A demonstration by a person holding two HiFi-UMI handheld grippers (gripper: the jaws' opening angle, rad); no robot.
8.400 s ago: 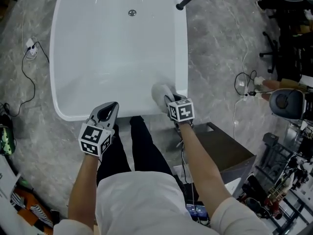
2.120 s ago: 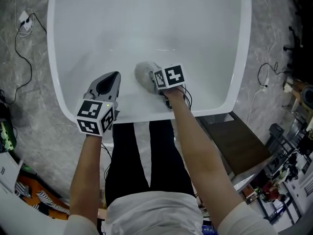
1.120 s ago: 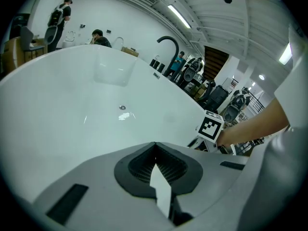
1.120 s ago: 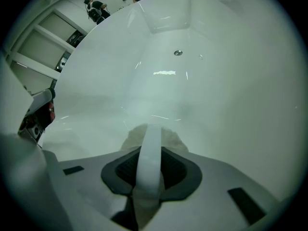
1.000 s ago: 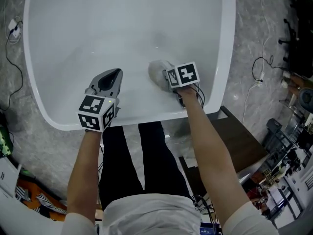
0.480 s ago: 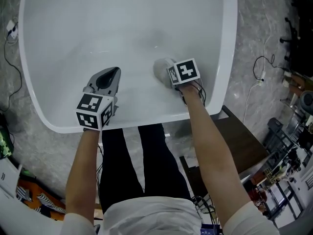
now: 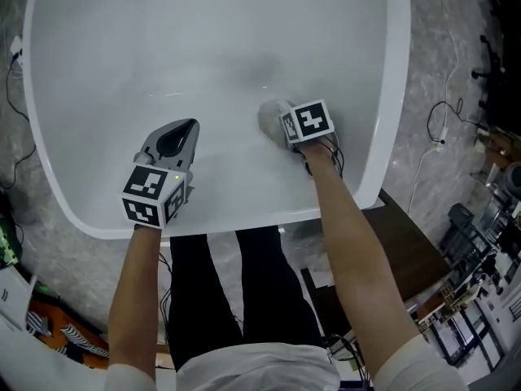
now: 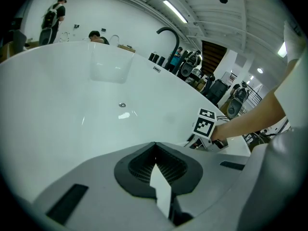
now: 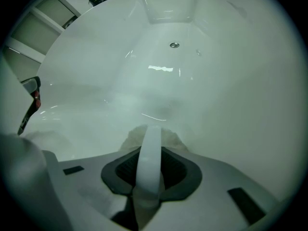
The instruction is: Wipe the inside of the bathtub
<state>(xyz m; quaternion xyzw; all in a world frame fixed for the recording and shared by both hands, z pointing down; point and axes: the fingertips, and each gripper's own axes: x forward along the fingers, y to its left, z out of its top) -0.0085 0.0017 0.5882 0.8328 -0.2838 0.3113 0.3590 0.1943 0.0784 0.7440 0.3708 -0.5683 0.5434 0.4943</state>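
Round the edges of my feed: floor, clutter, bystanders.
I see grey marble floor (image 7: 444,47) with a cable (image 7: 444,108) trailing over it, a dark box (image 7: 411,247) at the right, a black faucet (image 8: 167,32) arching up, a person (image 8: 52,14) standing far back, and a strip light (image 8: 174,11) overhead.

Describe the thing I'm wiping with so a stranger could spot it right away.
Find the big white bathtub filling the head view and look inside it, right of centre. The right gripper is clamped on a small grey cloth pressed against the tub. It is the only soft, dull grey wad on the glossy white; the left gripper carries nothing.
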